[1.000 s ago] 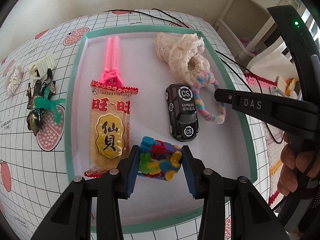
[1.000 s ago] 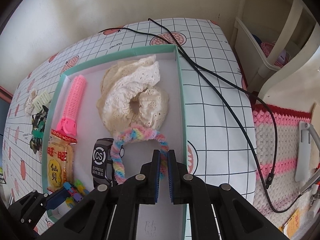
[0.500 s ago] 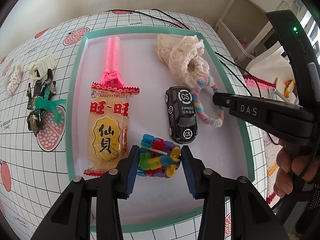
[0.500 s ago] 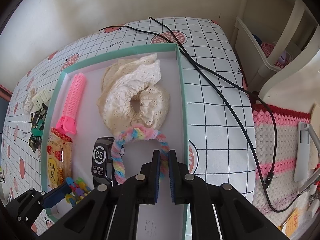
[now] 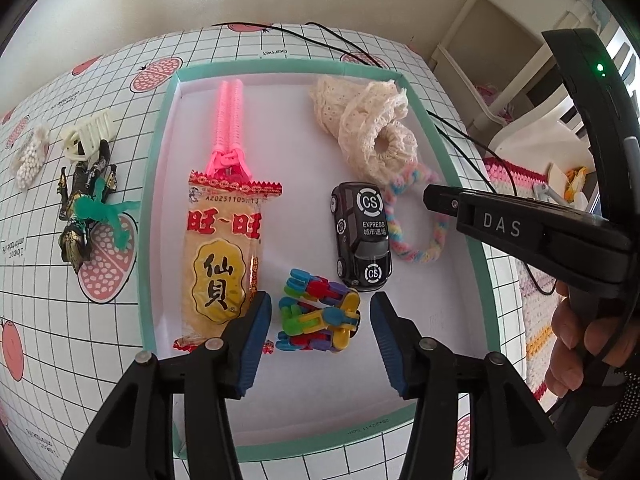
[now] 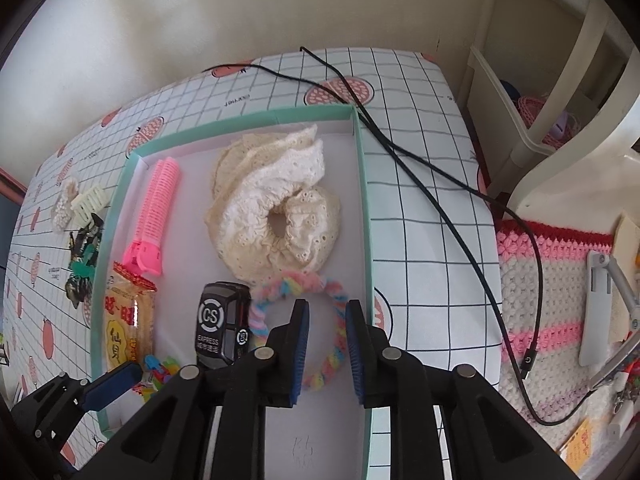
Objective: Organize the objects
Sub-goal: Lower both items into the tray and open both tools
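Note:
A teal-rimmed tray (image 5: pixel 154 184) with a white floor lies on the checked cloth. A multicolour plastic link toy (image 5: pixel 318 316) rests on the tray floor between the pads of my left gripper (image 5: pixel 320 300). Its jaws are opening, with a gap showing on both sides of the toy. My right gripper (image 6: pixel 327 308) hovers over the right side of a rainbow yarn loop (image 6: pixel 338 336). Its jaws are opening too; one strand runs between the pads, which do not press it. A black toy car (image 5: pixel 362 236) sits between the toy and the loop.
The tray also holds a snack packet (image 5: pixel 222 264), a pink hair roller (image 5: pixel 228 120) and a cream lace scrunchie (image 5: pixel 368 128). A white claw clip (image 5: pixel 90 136), a pearl clip (image 5: pixel 30 156) and a black-gold figure (image 5: pixel 76 220) lie left of it. A black cable (image 6: pixel 420 168) crosses the cloth at right.
My left jaws have spread off the link toy, which now lies free on the tray. My right jaws, shut on the rainbow loop before, have parted.

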